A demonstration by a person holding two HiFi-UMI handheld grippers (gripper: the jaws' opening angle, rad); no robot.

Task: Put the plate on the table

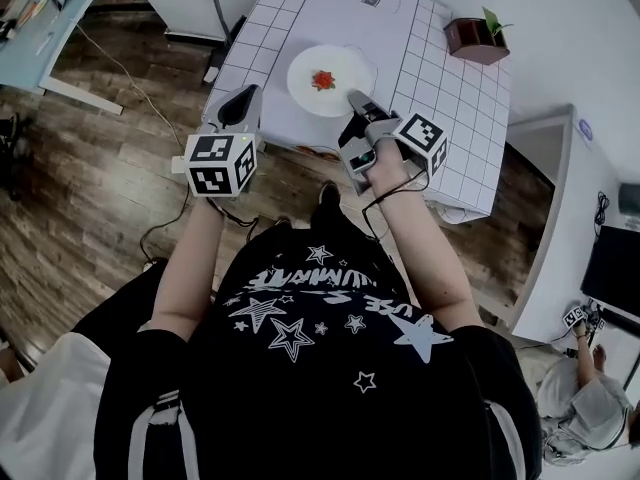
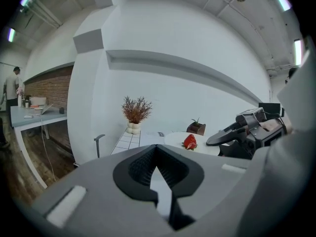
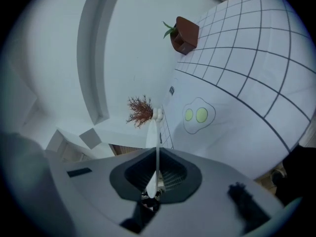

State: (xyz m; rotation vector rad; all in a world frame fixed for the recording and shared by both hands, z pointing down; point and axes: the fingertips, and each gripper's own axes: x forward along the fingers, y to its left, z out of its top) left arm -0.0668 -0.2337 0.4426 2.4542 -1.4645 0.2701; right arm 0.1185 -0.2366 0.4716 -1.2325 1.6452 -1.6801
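A white plate (image 1: 345,68) with a red strawberry (image 1: 322,80) on it is over the near part of the white gridded table (image 1: 450,88); whether it rests on the cloth I cannot tell. My right gripper (image 1: 352,98) is shut on the plate's near rim. In the right gripper view the plate (image 3: 157,142) shows edge-on as a thin white line between the jaws of that gripper (image 3: 156,179). My left gripper (image 1: 240,103) hovers at the table's left edge, shut and empty. From the left gripper view (image 2: 157,169), plate (image 2: 202,146) and strawberry (image 2: 189,141) lie ahead.
A brown plant pot (image 1: 476,38) stands at the table's far right. A vase of dried twigs (image 2: 136,113) sits at the far end. A fried-egg print (image 3: 196,115) marks the cloth. A white cabinet (image 1: 560,198) stands to the right, wooden floor to the left.
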